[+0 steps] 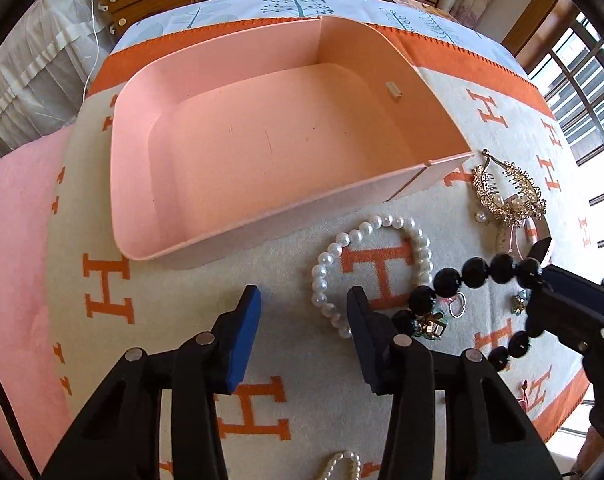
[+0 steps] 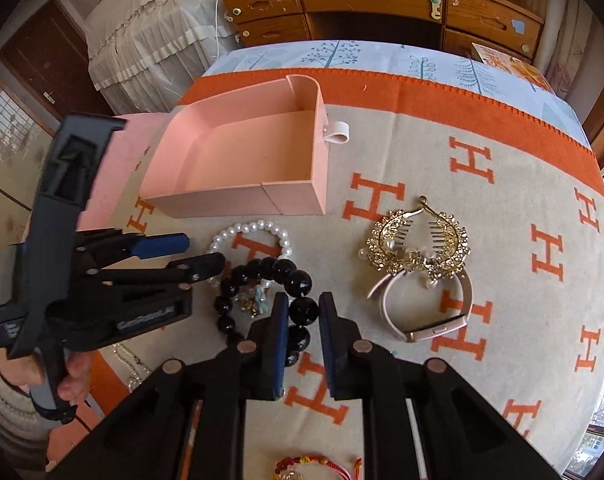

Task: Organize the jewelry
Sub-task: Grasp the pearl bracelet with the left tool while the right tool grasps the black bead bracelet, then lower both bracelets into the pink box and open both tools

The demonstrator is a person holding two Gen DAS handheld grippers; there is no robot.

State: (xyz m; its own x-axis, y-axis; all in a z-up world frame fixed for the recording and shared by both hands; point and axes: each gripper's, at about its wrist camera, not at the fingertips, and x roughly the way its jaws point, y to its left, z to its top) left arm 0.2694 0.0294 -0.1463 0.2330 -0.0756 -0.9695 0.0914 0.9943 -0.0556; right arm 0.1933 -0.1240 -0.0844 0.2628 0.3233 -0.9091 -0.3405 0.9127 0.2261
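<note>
The right hand-held gripper (image 2: 304,312) is closed on the black bead bracelet (image 2: 302,310). One big black bead sits between its two blue pads, and the other beads hang in a loop toward 9 o'clock. In the left wrist view the same black bead bracelet (image 1: 474,272) shows at 3 o'clock, with the right hand-held gripper (image 1: 542,276) biting it from the right edge.

The left hand-held gripper (image 1: 304,308) is open. Its two fingers stand wide apart and nothing is between them. In the right wrist view the left hand-held gripper (image 2: 203,252) points in from 9 o'clock, toward the beads.

The pink box (image 1: 430,176) is open on top and has nothing in it. It lies at 12 o'clock from the left hand-held gripper. In the right wrist view the pink box (image 2: 293,200) is at 11 o'clock, with a small white loop tab (image 2: 338,132) on its far side.

A white pearl bracelet (image 1: 330,256) lies flat just in front of the box. It lies around an orange H on the blanket (image 1: 93,280). The black beads cross over its near side.

A gold hair clip (image 2: 418,248) with little combs and pearls lies at 1 o'clock from the right hand-held gripper. A pink band (image 2: 434,332) lies just under it, touching it. A small blue and gold charm (image 2: 255,302) lies inside the loop of black beads. A red string bracelet (image 2: 314,466) shows at 6 o'clock.
</note>
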